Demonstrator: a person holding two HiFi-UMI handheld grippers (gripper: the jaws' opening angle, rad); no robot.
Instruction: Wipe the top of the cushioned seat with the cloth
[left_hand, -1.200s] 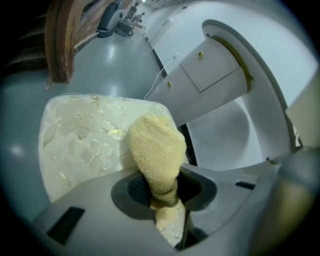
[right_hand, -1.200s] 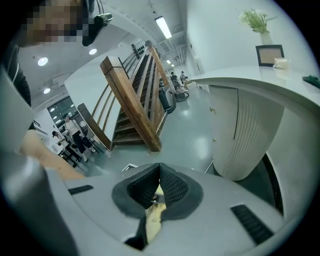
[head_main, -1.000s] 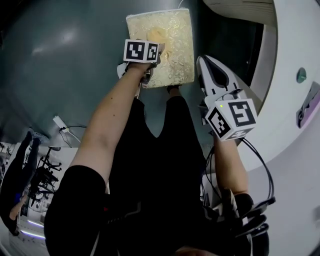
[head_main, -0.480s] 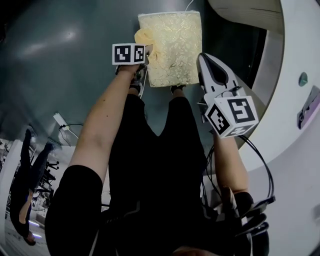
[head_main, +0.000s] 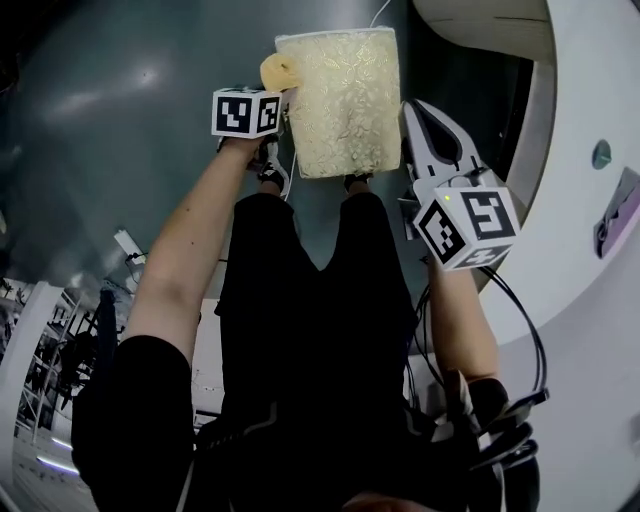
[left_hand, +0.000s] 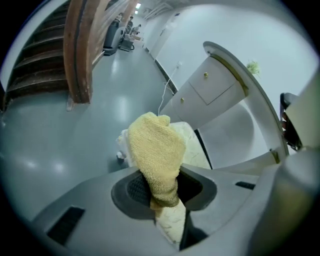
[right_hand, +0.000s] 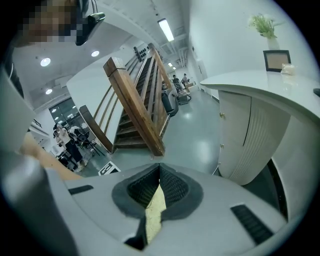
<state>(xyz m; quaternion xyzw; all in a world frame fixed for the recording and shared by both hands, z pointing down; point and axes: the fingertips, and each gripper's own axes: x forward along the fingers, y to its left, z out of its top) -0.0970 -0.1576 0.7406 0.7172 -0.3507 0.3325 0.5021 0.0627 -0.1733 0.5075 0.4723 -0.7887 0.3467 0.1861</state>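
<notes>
We held the left gripper (head_main: 272, 95) out at the far left corner of the cushioned seat (head_main: 345, 100). Its jaws were clamped on the yellow cloth (head_main: 278, 70). In the left gripper view (left_hand: 160, 187) the cloth (left_hand: 155, 150) stood up in a bunched wad from between the dark pads (left_hand: 136, 189), with the pale patterned seat (left_hand: 195, 145) just behind and below it. Whether the cloth pressed on the seat top or only overhung that corner, we could not tell.

We kept the right gripper (head_main: 425, 135) just beside the seat's right edge, apart from it. In its own view (right_hand: 159, 187) the jaws were together at their tips with nothing between them, and only a sliver of the seat (right_hand: 155, 212) showed through the slit lower down.

The seat stood on the grey floor (head_main: 120, 130), beyond our dark-trousered legs (head_main: 320, 300), with a curved white counter (head_main: 590, 230) to its right.
</notes>
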